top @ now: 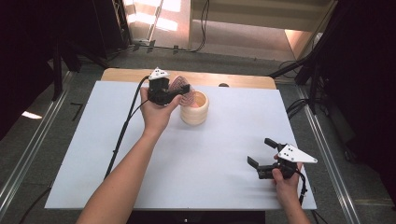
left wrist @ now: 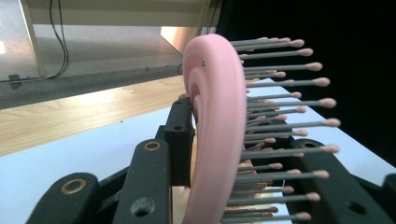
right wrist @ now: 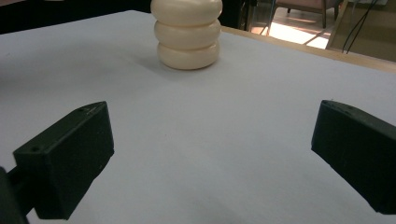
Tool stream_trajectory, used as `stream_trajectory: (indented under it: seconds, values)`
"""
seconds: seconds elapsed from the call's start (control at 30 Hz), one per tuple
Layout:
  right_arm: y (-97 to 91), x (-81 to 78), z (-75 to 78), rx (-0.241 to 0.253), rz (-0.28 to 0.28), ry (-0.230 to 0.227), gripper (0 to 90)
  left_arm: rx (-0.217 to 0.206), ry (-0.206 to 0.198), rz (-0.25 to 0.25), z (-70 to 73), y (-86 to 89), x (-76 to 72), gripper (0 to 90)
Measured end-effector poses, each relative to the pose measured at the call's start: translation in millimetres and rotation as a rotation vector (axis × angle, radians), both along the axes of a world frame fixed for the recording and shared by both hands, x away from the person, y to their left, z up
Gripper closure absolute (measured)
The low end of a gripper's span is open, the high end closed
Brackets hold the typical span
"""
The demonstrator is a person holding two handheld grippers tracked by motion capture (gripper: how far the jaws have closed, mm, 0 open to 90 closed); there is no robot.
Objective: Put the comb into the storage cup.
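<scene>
Both arms were bare. Each black tool (top: 181, 91) (top: 263, 152) carried a grey three-cornered plate with dark screws and trailed a black cable.

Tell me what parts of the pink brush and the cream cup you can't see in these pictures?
- Pink brush: its lower part is cut off by the bottom edge of the left gripper view; in the high view the left gripper hides most of it.
- Cream cup: its top is cut off by the upper edge of the right gripper view.
- Inside of the cup: the high view's angle shows only part of it.
</scene>
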State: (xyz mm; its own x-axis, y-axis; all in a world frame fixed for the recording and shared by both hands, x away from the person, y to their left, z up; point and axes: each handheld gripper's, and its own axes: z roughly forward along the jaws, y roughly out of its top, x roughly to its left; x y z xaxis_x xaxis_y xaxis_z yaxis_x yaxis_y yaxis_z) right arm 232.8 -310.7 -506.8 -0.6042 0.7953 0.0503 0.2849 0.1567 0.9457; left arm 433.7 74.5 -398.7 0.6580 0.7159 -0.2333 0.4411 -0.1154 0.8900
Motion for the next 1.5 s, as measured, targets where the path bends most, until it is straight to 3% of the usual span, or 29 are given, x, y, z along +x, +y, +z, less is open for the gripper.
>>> stream_trajectory:
  seconds: [0.17,0.33,0.6,0.97,1.5]
  values:
    - [0.1,-0.1,-0.1,0.0,0.0,0.001,0.0,0.0,0.021,0.02,-1.7,1.2,3.1,63.0]
    - [-0.2,0.4,-0.4,0.001,0.0,-0.002,0.0,-0.002,0.011,0.013,-2.2,0.4,2.8,59.6]
    - [-0.3,0.5,-0.6,0.001,0.001,-0.001,0.0,-0.062,-0.033,-0.014,3.5,3.2,-1.2,30.7]
    - [0.3,0.4,-0.2,0.003,0.003,-0.002,0.0,-0.085,-0.071,-0.037,4.0,10.3,-7.6,0.0]
    - [1.1,0.4,-0.3,0.004,0.0,0.003,0.0,-0.071,-0.118,-0.05,8.5,20.4,-16.1,0.0]
